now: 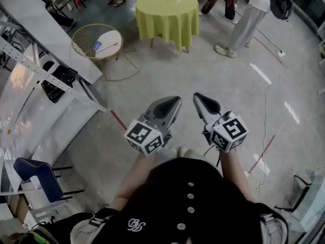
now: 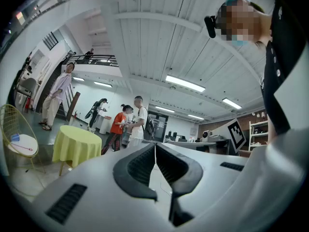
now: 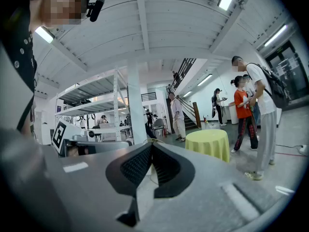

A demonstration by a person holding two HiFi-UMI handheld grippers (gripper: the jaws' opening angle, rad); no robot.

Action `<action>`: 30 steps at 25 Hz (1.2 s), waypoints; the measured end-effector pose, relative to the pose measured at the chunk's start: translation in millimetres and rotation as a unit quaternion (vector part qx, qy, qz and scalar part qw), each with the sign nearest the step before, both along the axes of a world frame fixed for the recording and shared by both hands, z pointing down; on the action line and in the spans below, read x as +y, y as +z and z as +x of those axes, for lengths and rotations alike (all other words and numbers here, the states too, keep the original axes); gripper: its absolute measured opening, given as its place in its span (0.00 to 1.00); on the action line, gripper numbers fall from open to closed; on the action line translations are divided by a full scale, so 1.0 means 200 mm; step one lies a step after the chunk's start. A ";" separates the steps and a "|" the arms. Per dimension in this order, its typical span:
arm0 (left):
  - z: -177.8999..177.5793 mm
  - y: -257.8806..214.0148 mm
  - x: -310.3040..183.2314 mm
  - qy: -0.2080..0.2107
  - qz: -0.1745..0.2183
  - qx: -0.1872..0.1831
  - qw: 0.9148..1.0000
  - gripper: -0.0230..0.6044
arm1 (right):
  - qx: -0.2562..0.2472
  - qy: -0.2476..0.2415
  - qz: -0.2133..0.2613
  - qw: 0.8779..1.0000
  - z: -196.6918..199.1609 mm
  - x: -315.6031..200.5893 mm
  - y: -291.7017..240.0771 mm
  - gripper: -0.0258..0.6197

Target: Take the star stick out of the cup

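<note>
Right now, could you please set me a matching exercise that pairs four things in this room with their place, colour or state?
Things:
1. round table
2. blue cup
3. chair
4. left gripper

Descriptions:
A. jaws together, nothing between them
B. on the wire side table
C. draped in a yellow-green cloth
D. at the head view's lower left

Pairs: 1-C, 2-B, 3-D, 4-A.

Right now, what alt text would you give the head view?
A person in a black top holds the left hand-held gripper and right hand-held gripper, both shut and empty, level above a grey floor. Ahead stand a round table with a yellow-green cloth and, to its left, a small wire side table; bystanders' legs show at the top.
</note>
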State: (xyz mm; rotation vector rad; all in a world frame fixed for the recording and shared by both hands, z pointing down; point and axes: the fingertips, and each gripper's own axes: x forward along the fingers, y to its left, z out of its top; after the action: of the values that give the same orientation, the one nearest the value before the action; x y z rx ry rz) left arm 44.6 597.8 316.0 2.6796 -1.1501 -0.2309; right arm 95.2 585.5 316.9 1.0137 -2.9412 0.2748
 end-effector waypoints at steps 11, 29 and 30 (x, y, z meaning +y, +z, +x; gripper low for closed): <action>0.03 0.01 -0.04 0.007 -0.001 -0.004 1.000 0.06 | 0.004 -0.005 -0.006 1.000 -0.03 -0.01 0.02 0.04; 0.14 0.00 -0.18 -0.017 -0.002 -0.002 1.000 0.06 | -0.015 0.012 -0.006 1.000 0.15 -0.14 0.01 0.04; 0.15 0.01 -0.19 -0.020 -0.004 -0.001 1.000 0.06 | -0.015 0.011 -0.007 1.000 0.16 -0.15 0.01 0.04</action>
State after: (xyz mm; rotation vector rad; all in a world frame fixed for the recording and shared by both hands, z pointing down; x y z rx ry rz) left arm 74.0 560.5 318.1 2.6531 -1.2021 -0.2309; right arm 127.5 555.5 319.7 1.0511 -2.9517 0.3145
